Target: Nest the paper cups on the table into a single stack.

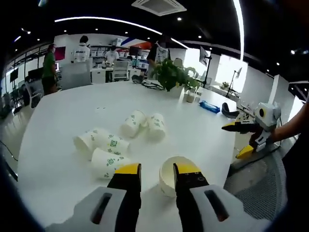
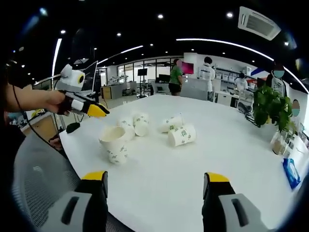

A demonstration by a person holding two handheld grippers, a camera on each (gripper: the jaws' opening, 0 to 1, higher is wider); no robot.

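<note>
Standing at the very start of the stacking, by the look of it: nothing nested yet, nothing gripped. Hovering the left gripper (image 1: 158, 177) just above the upright cup (image 1: 172, 174) at the near edge of the white table (image 1: 63, 111), jaws slightly parted with a narrow gap between the yellow tips, empty. Holding the right gripper (image 2: 155, 181) low over the table edge, jaws spread wide, empty, well apart from any cup. Seeing the left gripper again in the right gripper view (image 2: 91, 109), yellow tips close together just above that same upright cup (image 2: 114, 143). Calling next, most likely, for opening wider and closing on the upright cup's rim or wall, or for bringing a lying cup over to drop into it. Lying on their sides nearby: a pair of tipped cups (image 1: 102, 150) just left of the upright one, touching or nearly so, and another pair (image 1: 144, 124) further toward the table's middle. Looking like white paper cups with a green printed pattern, light and easily crushed, so needing a gentle squeeze. Sitting beyond, a potted plant (image 1: 175, 75) at the far edge.
</note>
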